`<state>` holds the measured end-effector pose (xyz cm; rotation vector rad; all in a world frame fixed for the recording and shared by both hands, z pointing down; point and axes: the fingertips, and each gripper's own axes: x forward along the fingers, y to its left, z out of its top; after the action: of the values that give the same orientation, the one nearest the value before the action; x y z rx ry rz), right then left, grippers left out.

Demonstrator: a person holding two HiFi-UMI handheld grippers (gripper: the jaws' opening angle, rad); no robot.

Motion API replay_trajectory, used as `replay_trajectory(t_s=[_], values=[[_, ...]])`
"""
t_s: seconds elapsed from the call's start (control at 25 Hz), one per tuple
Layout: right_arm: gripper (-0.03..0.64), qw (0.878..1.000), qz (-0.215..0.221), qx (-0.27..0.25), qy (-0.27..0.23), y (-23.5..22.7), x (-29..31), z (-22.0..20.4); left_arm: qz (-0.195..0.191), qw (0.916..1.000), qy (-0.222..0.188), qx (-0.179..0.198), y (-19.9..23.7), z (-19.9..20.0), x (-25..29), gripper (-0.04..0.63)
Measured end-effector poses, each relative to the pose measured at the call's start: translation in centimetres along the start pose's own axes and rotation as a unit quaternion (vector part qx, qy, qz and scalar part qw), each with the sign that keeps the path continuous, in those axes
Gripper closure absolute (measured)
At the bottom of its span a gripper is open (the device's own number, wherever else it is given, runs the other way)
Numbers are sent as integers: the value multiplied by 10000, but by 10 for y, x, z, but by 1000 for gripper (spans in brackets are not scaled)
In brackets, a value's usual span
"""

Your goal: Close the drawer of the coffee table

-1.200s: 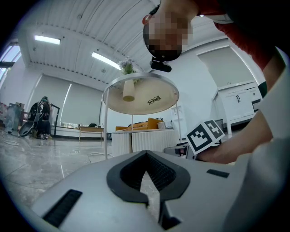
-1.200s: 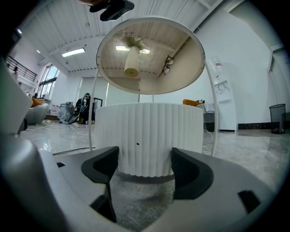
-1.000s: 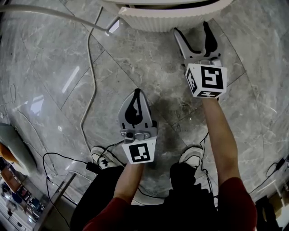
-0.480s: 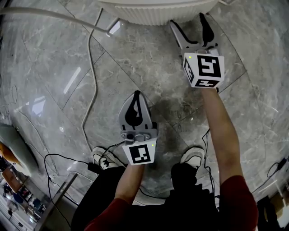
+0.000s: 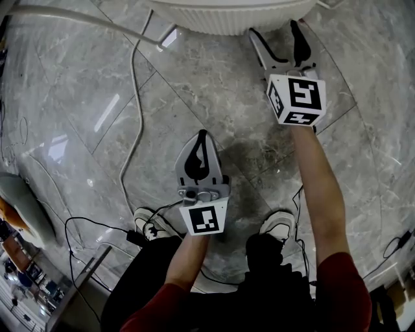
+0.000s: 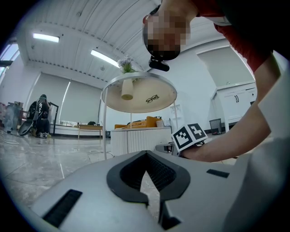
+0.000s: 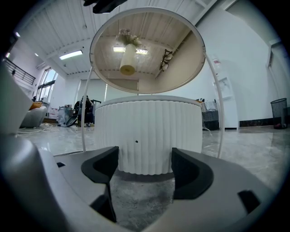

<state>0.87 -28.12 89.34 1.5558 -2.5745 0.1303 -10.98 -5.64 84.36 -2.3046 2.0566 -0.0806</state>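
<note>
r gripper [image 5: 275,31] jaws apart, empty, facing white ribbed round desk [image 7: 149,131] close by; l gripper [image 5: 201,137] jaws together, empty, above grey marble floor [image 5: 78,97].

No text, brand or number is legible; left cube [image 5: 204,219] and right cube [image 5: 297,100] bear only square coded markers.

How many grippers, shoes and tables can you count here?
Hand-held grippers: 2 (left hand-held gripper, right hand-held gripper)
Shoes: 2 (left shoe, right shoe)
Coffee table: 1
Total: 5
</note>
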Motion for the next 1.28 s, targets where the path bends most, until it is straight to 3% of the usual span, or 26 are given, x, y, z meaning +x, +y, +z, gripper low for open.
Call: replay_trajectory(t_s=[0.36, 0.92, 1.28], values=[[265, 9999, -81, 50, -60, -1, -33, 0, -39, 10000, 37, 51, -3, 2, 0, 583], [265, 9995, -268, 180, 56, 7, -140, -15, 2, 10000, 70, -32, -9, 1, 12, 583], [265, 9984, -387, 371, 176, 17, -198, -18, -256, 9995, 132, 154, -20, -2, 8, 583]])
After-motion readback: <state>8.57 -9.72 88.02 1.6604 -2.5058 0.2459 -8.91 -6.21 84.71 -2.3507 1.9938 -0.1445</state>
